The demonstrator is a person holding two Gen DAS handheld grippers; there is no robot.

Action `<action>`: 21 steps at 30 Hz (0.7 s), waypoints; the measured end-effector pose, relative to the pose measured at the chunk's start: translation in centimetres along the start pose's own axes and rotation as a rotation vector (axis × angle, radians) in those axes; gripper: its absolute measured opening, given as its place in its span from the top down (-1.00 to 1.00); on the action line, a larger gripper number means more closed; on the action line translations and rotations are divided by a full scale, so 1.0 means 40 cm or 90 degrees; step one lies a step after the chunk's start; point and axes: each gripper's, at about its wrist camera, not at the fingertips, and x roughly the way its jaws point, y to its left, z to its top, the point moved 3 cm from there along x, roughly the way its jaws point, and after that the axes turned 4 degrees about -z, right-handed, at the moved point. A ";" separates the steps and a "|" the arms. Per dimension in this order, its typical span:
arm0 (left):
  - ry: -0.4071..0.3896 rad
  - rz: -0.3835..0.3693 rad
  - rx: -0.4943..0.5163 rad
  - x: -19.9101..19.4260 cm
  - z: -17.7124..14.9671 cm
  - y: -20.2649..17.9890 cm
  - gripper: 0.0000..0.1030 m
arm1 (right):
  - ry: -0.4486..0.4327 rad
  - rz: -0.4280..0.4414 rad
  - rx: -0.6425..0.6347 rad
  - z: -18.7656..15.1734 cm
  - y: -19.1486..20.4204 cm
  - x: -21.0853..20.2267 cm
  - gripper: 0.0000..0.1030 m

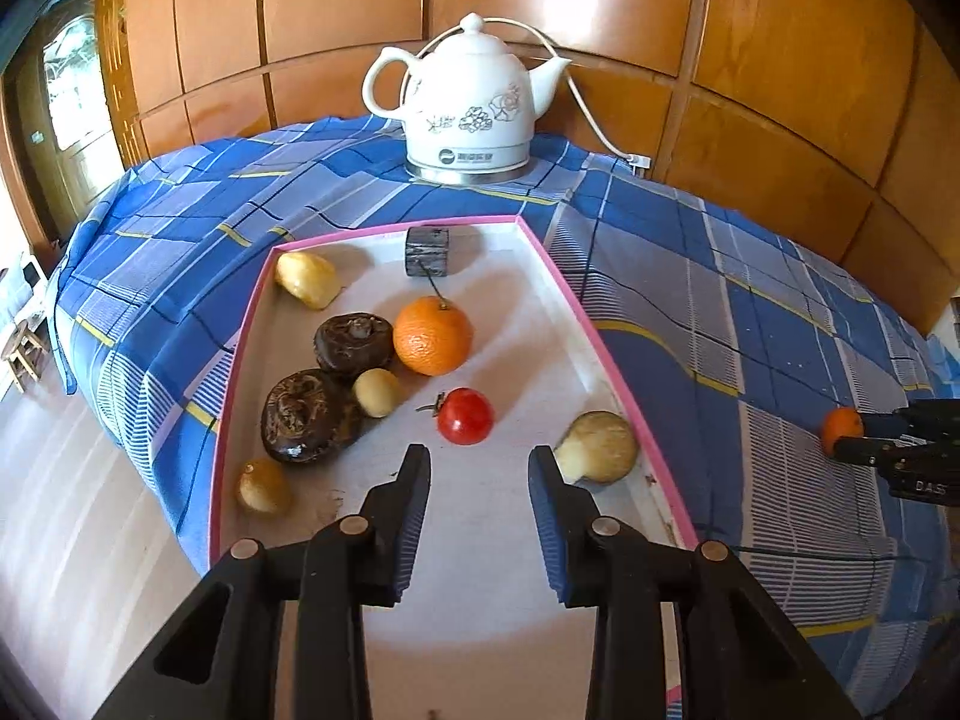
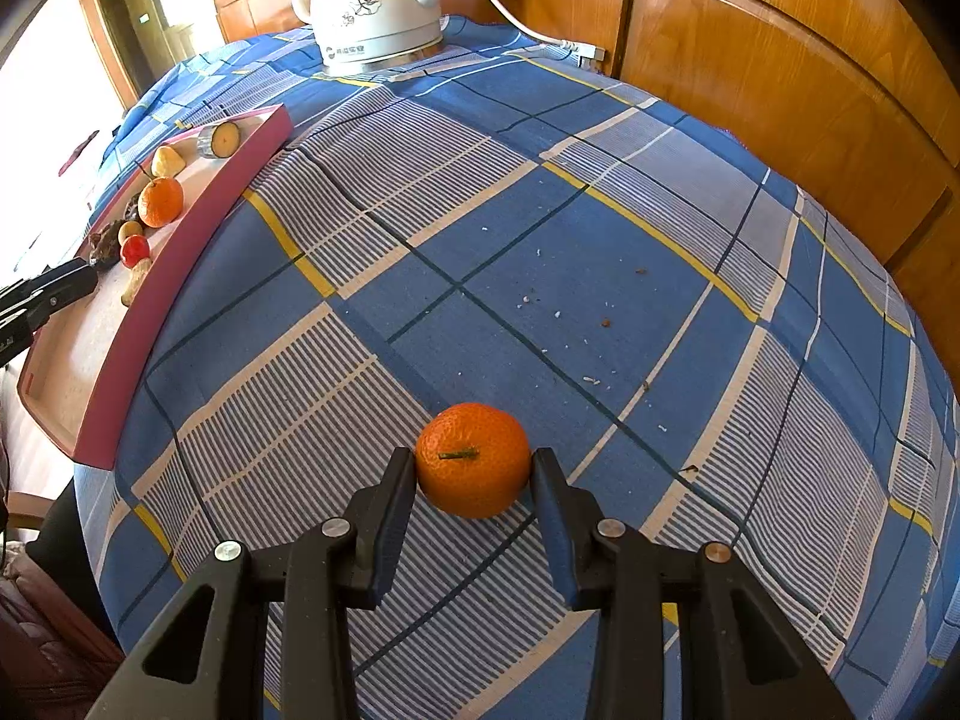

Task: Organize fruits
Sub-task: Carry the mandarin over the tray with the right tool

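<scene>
A pink-rimmed tray (image 1: 591, 324) lies on the blue plaid cloth and holds an orange (image 1: 432, 335), a red tomato (image 1: 465, 416), two dark brown fruits (image 1: 307, 416), several pale yellow pieces and a grey block (image 1: 427, 251). My left gripper (image 1: 480, 462) is open and empty above the tray's near end. My right gripper (image 2: 473, 463) is shut on a second orange (image 2: 474, 459) that rests on the cloth; its fingers touch both sides. This orange shows at the far right in the left wrist view (image 1: 841, 427). The tray also shows in the right wrist view (image 2: 180, 252).
A white ceramic kettle (image 1: 465, 102) with a cord stands at the table's back by the wooden wall panels. The table edge drops to the floor left of the tray. Small crumbs (image 2: 558, 312) lie on the cloth.
</scene>
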 end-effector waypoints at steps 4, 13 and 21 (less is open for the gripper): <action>0.002 -0.004 0.004 -0.001 -0.002 -0.010 0.33 | 0.000 0.000 0.000 0.001 0.000 0.000 0.23; 0.009 -0.008 0.003 0.002 -0.012 -0.017 0.31 | 0.000 0.000 0.000 0.000 0.000 0.000 0.23; 0.006 0.002 -0.013 -0.007 -0.013 0.020 0.30 | -0.002 0.000 0.000 0.001 0.000 -0.002 0.23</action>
